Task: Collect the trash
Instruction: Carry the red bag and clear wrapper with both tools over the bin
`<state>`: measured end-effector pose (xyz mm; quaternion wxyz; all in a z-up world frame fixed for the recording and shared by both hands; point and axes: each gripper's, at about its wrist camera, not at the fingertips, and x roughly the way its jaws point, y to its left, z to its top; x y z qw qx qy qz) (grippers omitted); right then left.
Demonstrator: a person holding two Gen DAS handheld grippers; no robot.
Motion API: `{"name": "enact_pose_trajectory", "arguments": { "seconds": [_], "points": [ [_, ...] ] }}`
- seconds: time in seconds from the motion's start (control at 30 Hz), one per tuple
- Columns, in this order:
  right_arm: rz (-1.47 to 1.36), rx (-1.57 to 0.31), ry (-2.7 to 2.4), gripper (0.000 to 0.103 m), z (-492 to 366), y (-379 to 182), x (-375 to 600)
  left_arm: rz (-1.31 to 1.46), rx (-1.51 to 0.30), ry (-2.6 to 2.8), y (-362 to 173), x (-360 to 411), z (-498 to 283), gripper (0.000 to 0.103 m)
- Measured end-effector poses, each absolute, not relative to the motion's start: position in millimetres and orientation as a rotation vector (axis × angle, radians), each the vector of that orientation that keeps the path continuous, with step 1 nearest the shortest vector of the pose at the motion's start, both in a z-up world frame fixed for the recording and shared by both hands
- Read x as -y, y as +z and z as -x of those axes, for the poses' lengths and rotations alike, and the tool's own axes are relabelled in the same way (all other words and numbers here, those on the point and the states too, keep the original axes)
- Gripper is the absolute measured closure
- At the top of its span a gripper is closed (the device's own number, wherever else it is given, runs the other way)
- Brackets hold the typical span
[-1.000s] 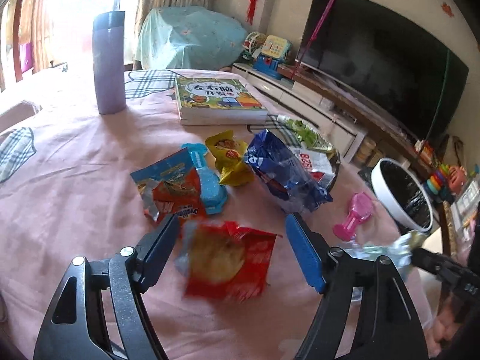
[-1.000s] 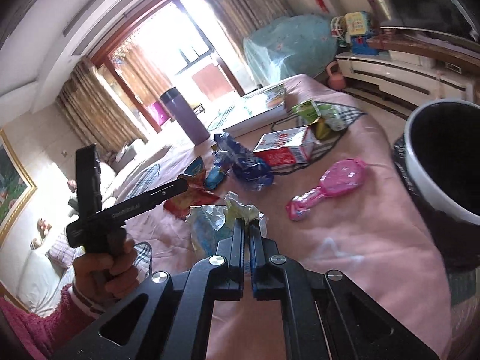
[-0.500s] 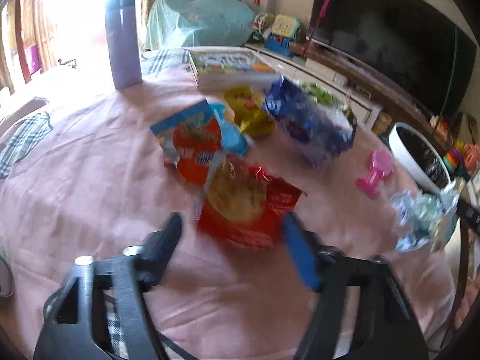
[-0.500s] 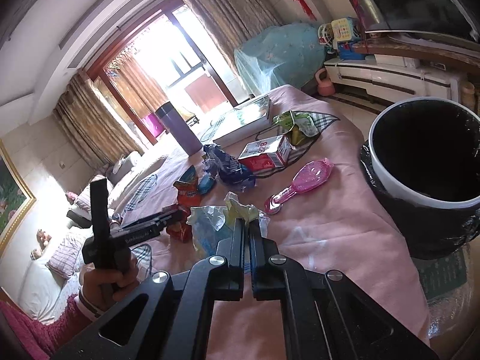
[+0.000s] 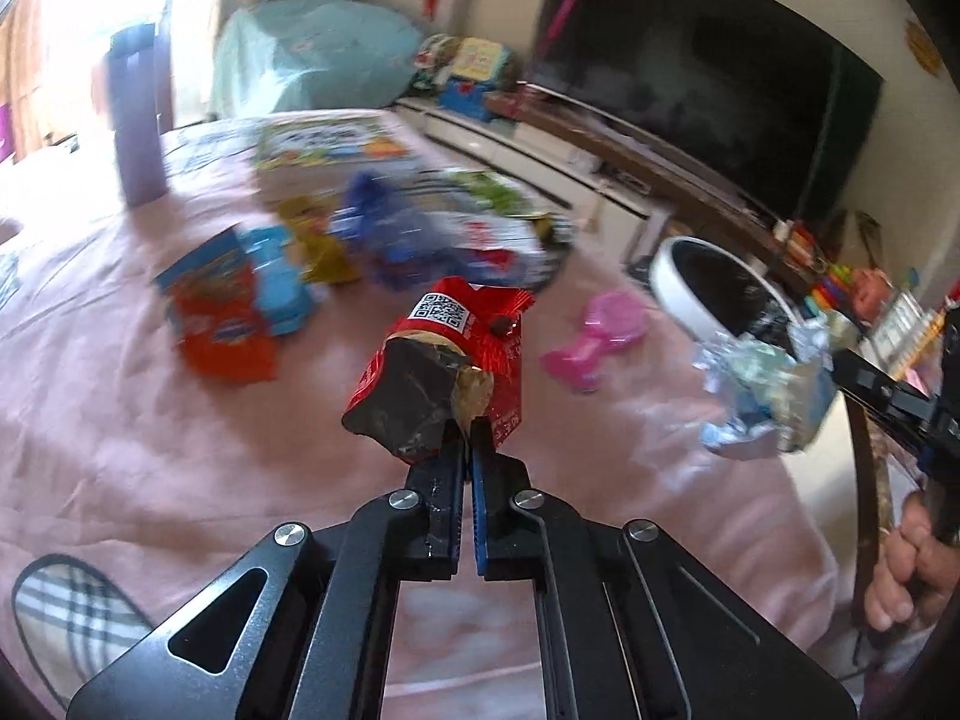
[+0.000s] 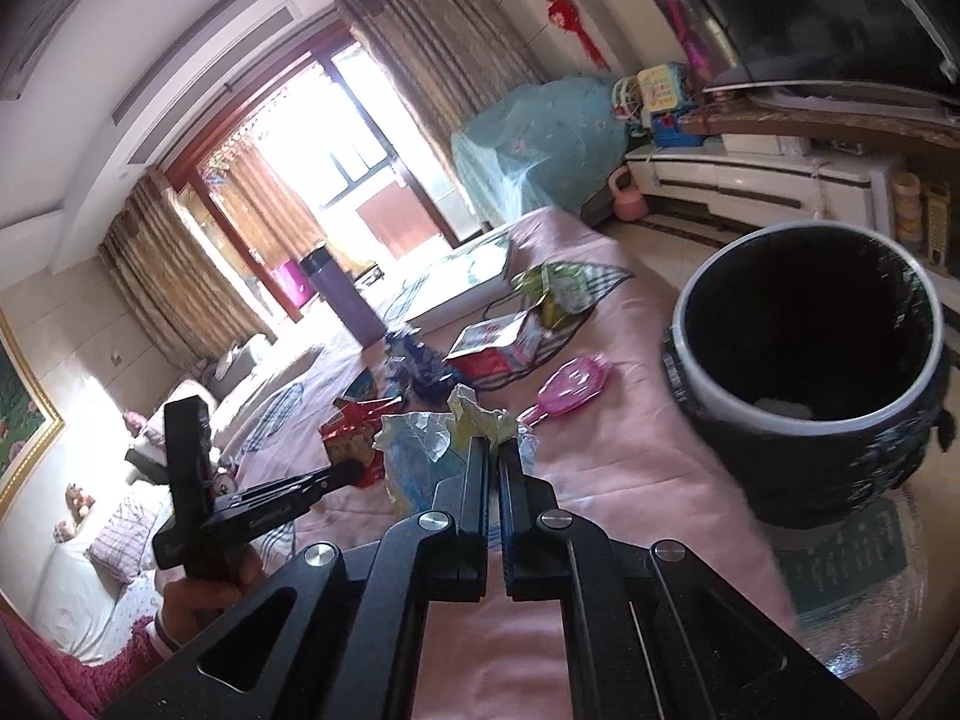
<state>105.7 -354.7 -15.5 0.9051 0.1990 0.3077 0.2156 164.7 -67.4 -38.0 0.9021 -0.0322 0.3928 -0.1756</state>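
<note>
Left gripper point(image 5: 467, 427): jaws pressed together, pinching the lower edge of a red snack wrapper.
Red snack wrapper point(image 5: 468, 324): hanging in that grip, lifted clear of the pink tablecloth, its QR-code panel facing up; sitting nearer the camera than the trash bin.
Right gripper point(image 6: 493, 450): jaws pressed together, pinching a crumpled pale-blue and white wrapper.
Crumpled wrapper point(image 6: 420, 450): being held above the cloth, just short of the trash bin and to its left in the right wrist view.
Pink tablecloth point(image 5: 150, 420): lying under everything, reaching up to the side of the trash bin.
Trash bin point(image 6: 804, 372): standing beside the table edge, white rim, black liner, mouth open, a pale scrap showing at the bottom.
Pink hairbrush point(image 5: 594, 336): lying on the cloth between the red snack wrapper and the trash bin.
Orange and blue packets point(image 5: 222, 312): lying on the cloth, well apart from the trash bin, blurred.
Blue bag and carton point(image 5: 456, 240): lying farther back on the cloth, details blurred.
Picture book point(image 5: 330, 144): lying flat beyond the packets, far from the trash bin.
Purple bottle point(image 5: 138, 120): standing upright at the far side of the table, farthest from the trash bin.
</note>
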Motion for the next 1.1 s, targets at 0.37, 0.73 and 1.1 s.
{"name": "enact_pose_trajectory", "arguments": {
  "seconds": [0.37,0.73,1.1],
  "points": [
    [-0.434,-0.587,0.308,0.100,-105.0,-8.1,413.9,0.019,-0.783,-0.547,-14.3,149.3,-162.6,0.101],
    [-0.429,-0.566,0.163,0.100,-124.9,-10.0,464.4,-0.031,-0.785,-0.645,-2.8,217.7,-183.3,0.101],
    [-0.401,-0.595,0.073,0.100,-145.9,-18.3,487.8,-0.070,-0.808,-0.677,-5.8,266.3,-204.8,0.101]
  ]
}}
